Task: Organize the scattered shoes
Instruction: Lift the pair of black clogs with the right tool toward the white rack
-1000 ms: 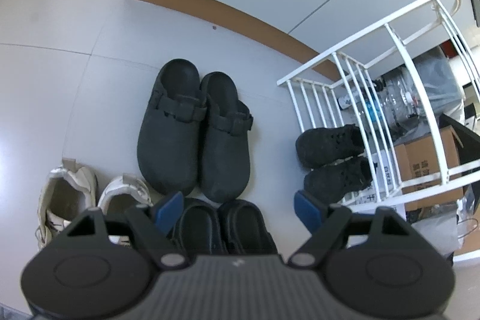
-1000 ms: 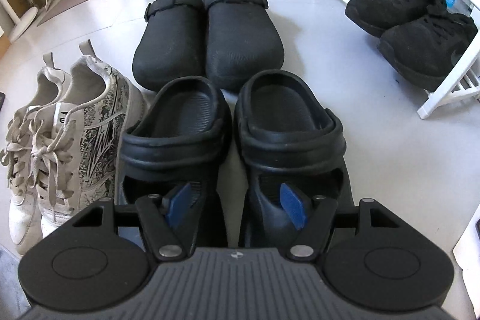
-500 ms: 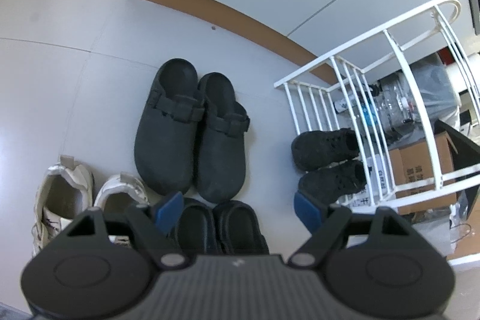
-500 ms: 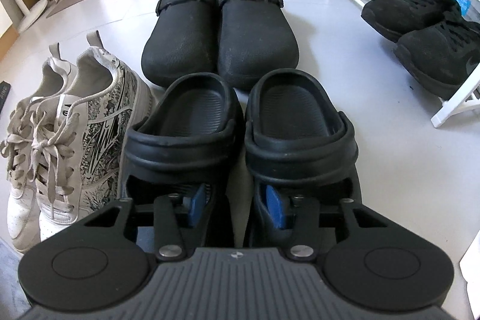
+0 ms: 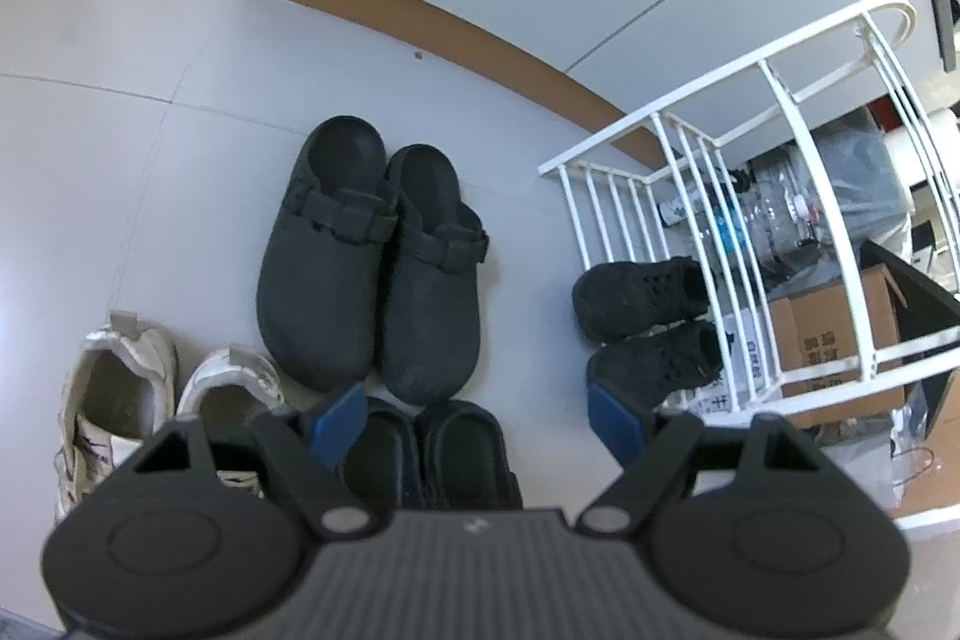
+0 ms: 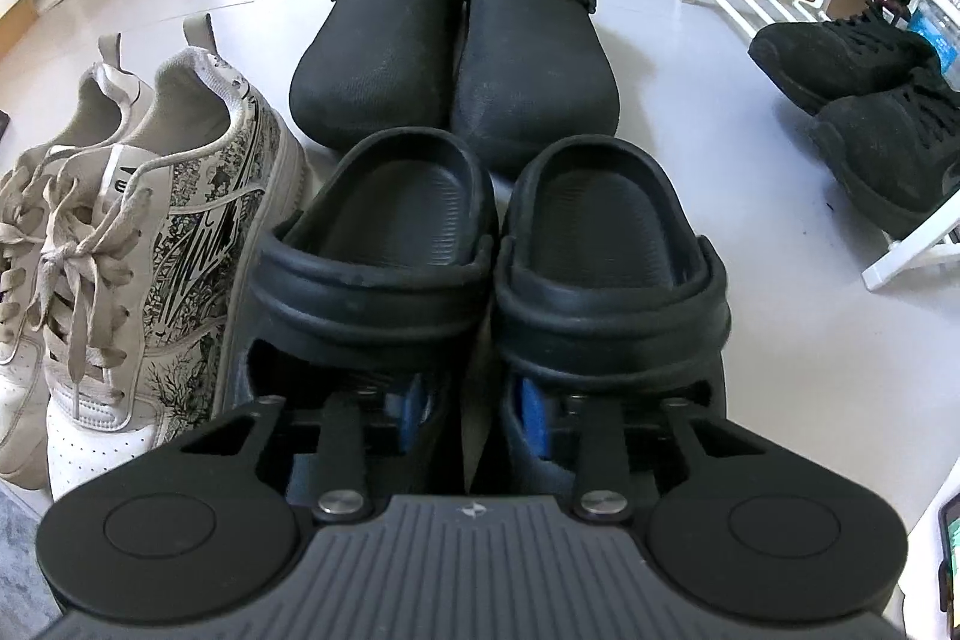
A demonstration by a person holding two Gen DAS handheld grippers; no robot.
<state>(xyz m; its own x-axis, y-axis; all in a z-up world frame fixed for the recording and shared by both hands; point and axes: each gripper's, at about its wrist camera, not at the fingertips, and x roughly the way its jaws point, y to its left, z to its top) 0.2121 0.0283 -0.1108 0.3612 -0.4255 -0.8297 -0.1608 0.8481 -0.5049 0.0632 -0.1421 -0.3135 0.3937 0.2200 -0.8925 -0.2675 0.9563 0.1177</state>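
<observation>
While the right gripper [image 6: 474,409] pinches both black rubber clogs' [image 6: 606,250] inner walls, the left gripper [image 5: 477,415] hovers wide open; white printed sneakers [image 6: 174,220] flank leftward.

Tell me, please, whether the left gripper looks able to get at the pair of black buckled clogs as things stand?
Probably yes. The left gripper is open, holds nothing and hangs above the floor, and the black buckled clogs lie ahead of it with nothing on them. Only the black slip-on clogs sit nearer, beneath its fingers.
</observation>
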